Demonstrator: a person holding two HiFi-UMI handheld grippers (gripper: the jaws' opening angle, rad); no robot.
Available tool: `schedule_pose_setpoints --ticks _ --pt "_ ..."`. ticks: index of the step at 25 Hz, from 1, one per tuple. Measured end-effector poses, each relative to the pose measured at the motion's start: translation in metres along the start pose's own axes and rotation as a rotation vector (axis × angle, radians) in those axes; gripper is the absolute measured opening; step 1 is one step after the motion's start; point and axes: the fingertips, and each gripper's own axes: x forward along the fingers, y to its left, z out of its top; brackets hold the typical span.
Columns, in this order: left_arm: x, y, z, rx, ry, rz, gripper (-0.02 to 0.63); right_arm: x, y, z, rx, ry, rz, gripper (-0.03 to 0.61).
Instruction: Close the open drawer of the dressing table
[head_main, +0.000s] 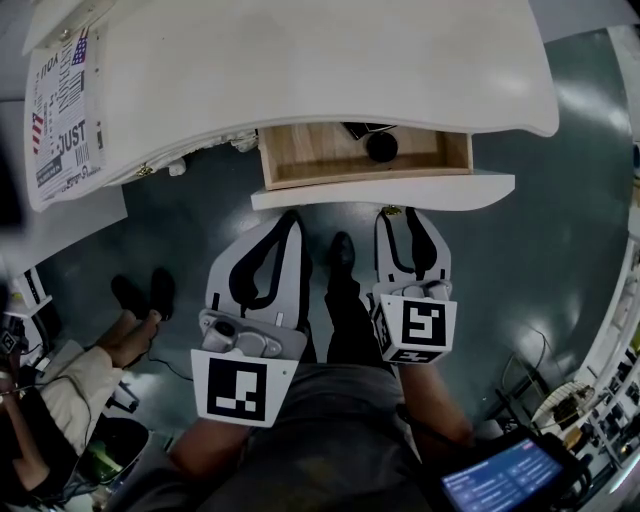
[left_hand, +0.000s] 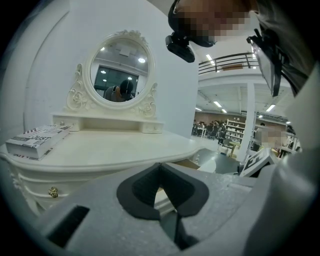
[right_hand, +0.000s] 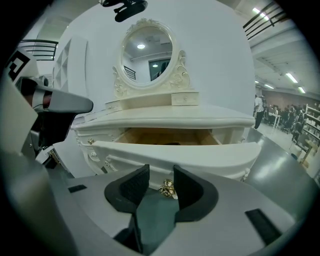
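White painted wood dressing table (head_main: 320, 60) filled the top of the head view, with an oval carved-frame mirror (right_hand: 147, 52) standing at its back in the right gripper view. The table's central drawer (head_main: 385, 190) stood pulled out from under the top; its curved white front faced the person and its pale bare-wood inside was exposed. A small round black object (head_main: 381, 147) lay inside, near the back and right of centre. A printed black-and-white book (head_main: 62, 110) lay flat on the left end of the tabletop.

Right gripper (right_hand: 161, 172): jaws spread, gap open. It was aimed at the drawer front, and the small brass drawer knob (right_hand: 167, 189) showed in the gap between the two dark pads. Contact with the knob could not be confirmed; neither pad visibly touched it. In the head view its tips sat just below the drawer front, close to the knob.

Left gripper (left_hand: 160, 167): jaw tips pressed together, nothing between them. It was held just left of the right gripper, with its tips beside the left part of the drawer front, and pointed toward the table edge.

The person's dark-trousered leg and black shoe (head_main: 341, 250) showed between the two grippers on the grey-green glossy floor (head_main: 540, 230).
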Motion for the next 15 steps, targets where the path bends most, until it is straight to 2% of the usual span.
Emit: schedule_pose_setpoints --ticks 15 --pt "0.006 0.014 0.002 0.0 0.01 0.007 0.015 0.015 -0.002 0.01 -0.003 -0.001 -0.011 0.137"
